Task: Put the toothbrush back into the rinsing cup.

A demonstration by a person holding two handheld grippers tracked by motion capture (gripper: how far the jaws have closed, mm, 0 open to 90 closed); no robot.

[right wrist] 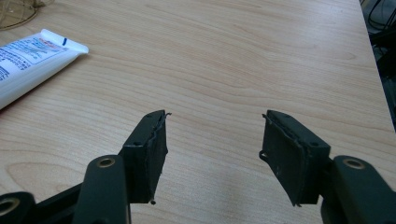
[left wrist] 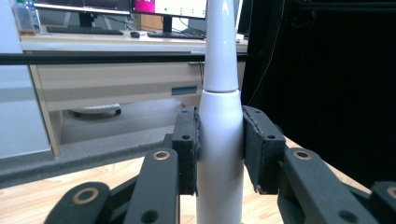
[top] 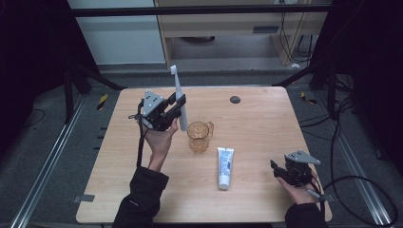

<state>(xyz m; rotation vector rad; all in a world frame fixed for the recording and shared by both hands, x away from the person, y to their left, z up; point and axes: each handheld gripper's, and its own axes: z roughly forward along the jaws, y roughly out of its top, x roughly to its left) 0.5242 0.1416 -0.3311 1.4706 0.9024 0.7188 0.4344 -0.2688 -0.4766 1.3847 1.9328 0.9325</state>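
A white electric toothbrush (top: 178, 97) stands upright in the air over the table's left half, head up. My left gripper (top: 177, 105) is shut on its handle; in the left gripper view the two pads (left wrist: 187, 144) press the white body (left wrist: 220, 140) from both sides. Just right of it an amber transparent mug (top: 199, 136) stands on the table. A white toothpaste tube (top: 225, 166) lies flat in front of the mug; its end shows at the upper left of the right gripper view (right wrist: 32, 60). My right gripper (top: 276, 168) rests low at the front right, open and with nothing between its jaws (right wrist: 212, 140).
The wooden table (top: 256, 118) has a small dark round cap (top: 235, 99) near its far edge. Cables trail off the right side by the front right corner. A desk with monitors stands beyond the table.
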